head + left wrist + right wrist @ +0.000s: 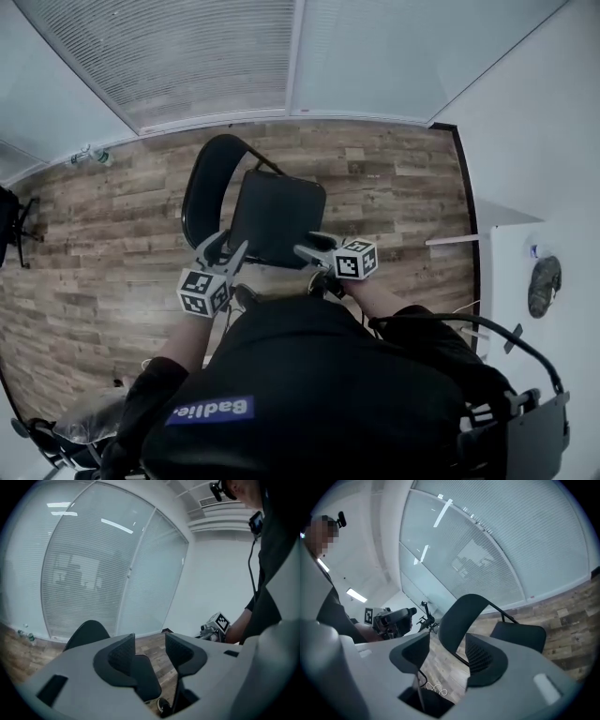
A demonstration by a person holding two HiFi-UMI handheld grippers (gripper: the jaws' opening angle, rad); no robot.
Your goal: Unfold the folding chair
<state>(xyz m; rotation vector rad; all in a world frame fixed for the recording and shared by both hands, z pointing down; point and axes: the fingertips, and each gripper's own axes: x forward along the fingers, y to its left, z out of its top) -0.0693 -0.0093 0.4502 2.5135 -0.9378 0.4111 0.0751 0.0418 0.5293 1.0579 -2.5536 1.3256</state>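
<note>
Standing unfolded on the wood floor (394, 187) before the person, the folding chair (277, 217) sits just beyond 2 tools, left gripper (228, 247) and right gripper (309, 246), both with jaws apart, clamping nothing.

The folding chair (272, 220) has a black seat and back that look smooth and matt, on thin dark metal tubes. The floor (394, 187) is wood planks with a rough-looking grain. The left gripper (149, 645) and right gripper (447, 645) are matt grey plastic, and their dark pads (480, 656) look ribbed.
</note>
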